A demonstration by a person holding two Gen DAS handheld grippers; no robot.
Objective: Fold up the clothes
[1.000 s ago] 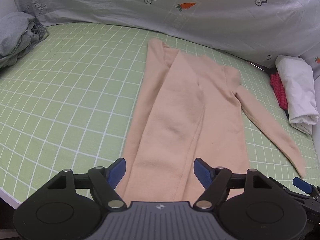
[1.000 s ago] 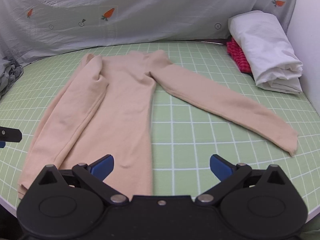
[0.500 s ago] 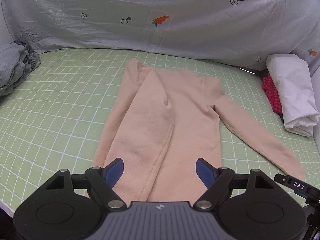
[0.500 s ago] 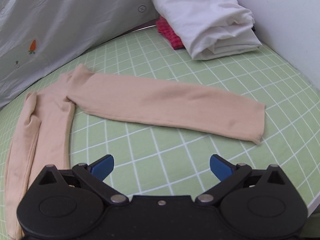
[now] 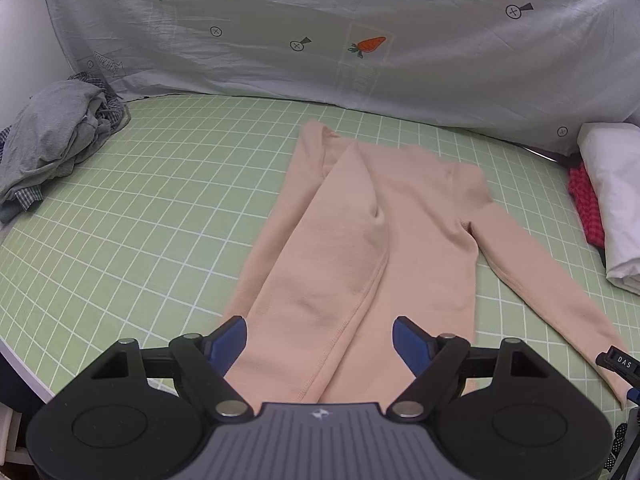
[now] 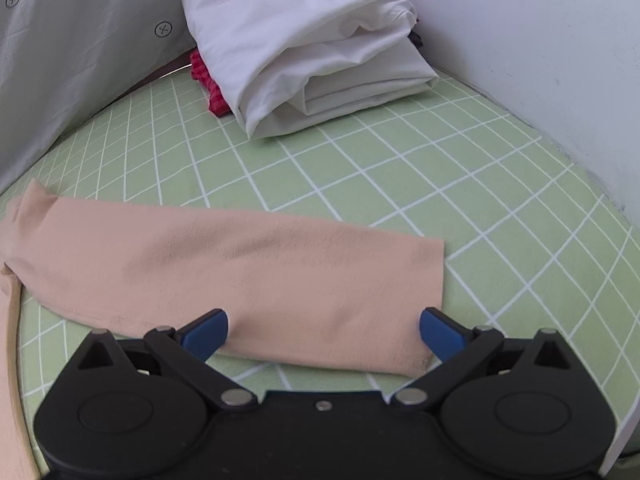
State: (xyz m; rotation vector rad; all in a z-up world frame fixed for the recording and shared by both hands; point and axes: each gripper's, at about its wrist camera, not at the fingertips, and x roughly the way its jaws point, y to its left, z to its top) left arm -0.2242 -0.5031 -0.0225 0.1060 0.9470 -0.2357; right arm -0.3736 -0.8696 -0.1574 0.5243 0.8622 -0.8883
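A peach long-sleeved top (image 5: 384,240) lies flat on the green grid mat (image 5: 160,208). Its left sleeve is folded over the body; its right sleeve (image 5: 536,272) stretches out toward the near right. My left gripper (image 5: 320,338) is open and empty, above the top's hem end. My right gripper (image 6: 323,330) is open and empty, with the cuff end of the outstretched sleeve (image 6: 240,264) between its blue fingertips (image 6: 438,330). I cannot tell whether they touch the cloth.
A folded white cloth (image 6: 312,40) lies on a red checked one (image 6: 208,84) at the mat's far right by a white wall (image 6: 540,60). A grey clothes pile (image 5: 56,136) sits far left. A carrot-print sheet (image 5: 320,32) hangs behind.
The right gripper has swung right and moved in low over the sleeve's cuff end. The left gripper has pulled back and tilted up, showing more of the backdrop. Both stayed open.
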